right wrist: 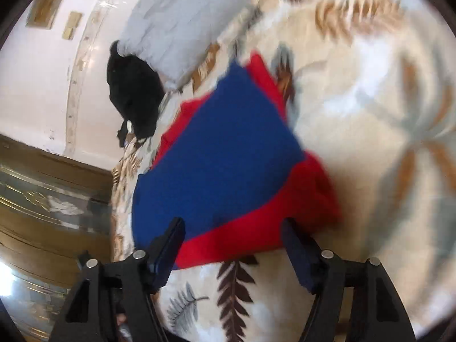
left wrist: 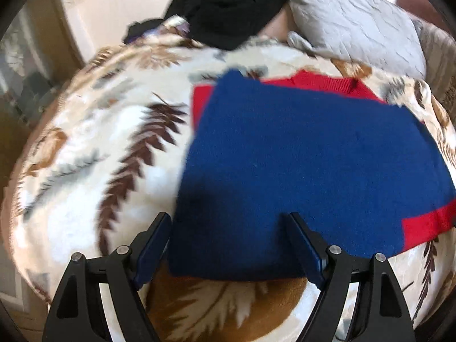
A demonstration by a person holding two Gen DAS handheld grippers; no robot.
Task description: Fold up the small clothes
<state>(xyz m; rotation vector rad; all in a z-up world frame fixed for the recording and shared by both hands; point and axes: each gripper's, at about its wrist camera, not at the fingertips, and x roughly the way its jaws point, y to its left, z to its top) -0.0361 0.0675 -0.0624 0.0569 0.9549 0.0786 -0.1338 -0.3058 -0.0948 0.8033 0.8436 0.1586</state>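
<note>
Blue pads line the fingers of the left gripper (left wrist: 229,219), which hangs with its jaws spread wide over the near edge of the folded garment (left wrist: 299,154); nothing is pinched between them, and the cloth lies flat beneath. The garment is a blue and red knit, folded into a rough rectangle with the blue side up and red showing along the far edge and at the right corner. It rests on a plush blanket (left wrist: 94,142) printed with brown and grey feathery leaves, which covers the bed.

In the right wrist view, the right gripper (right wrist: 233,229) also stands wide apart, its fingers above the near red edge of the same garment (right wrist: 225,154), with no cloth caught between the pads; this view is blurred. The blanket (right wrist: 356,142) stretches off to the right of it.

Beyond the garment, toward the far edge of the bed, a grey pillow (left wrist: 356,20) lies next to a heap of black clothing (left wrist: 228,5). Behind these rises a pale wall (right wrist: 37,85).
</note>
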